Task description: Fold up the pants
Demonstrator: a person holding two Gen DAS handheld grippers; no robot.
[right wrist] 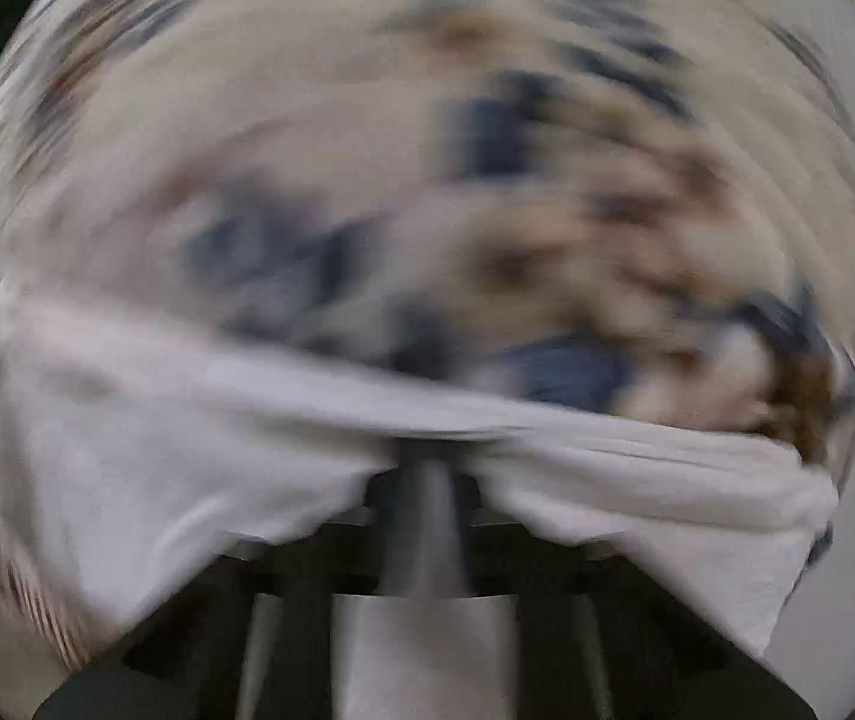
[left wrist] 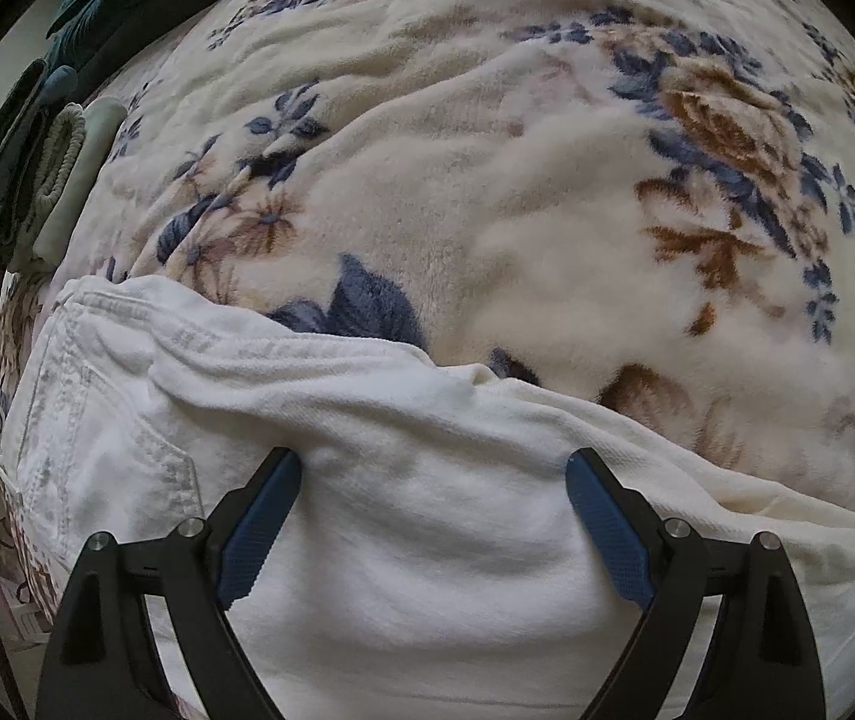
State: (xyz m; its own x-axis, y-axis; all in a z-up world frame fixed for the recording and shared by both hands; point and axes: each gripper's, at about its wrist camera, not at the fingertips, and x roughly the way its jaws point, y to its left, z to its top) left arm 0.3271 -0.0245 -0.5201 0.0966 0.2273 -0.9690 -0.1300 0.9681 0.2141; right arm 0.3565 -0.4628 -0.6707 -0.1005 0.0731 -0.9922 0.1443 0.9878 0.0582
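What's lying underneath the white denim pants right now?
The white denim pants lie on a cream fleece blanket with blue and brown flowers. The blanket directly beneath them is covered, so anything there cannot be seen.

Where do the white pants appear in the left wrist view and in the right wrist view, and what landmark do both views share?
Left wrist view: the white pants fill the lower half, back pocket at lower left, under the open left gripper.
Right wrist view: the pants cross the lower half, blurred, bunched at the shut right gripper.
Shared landmark: the floral blanket above the pants in both.
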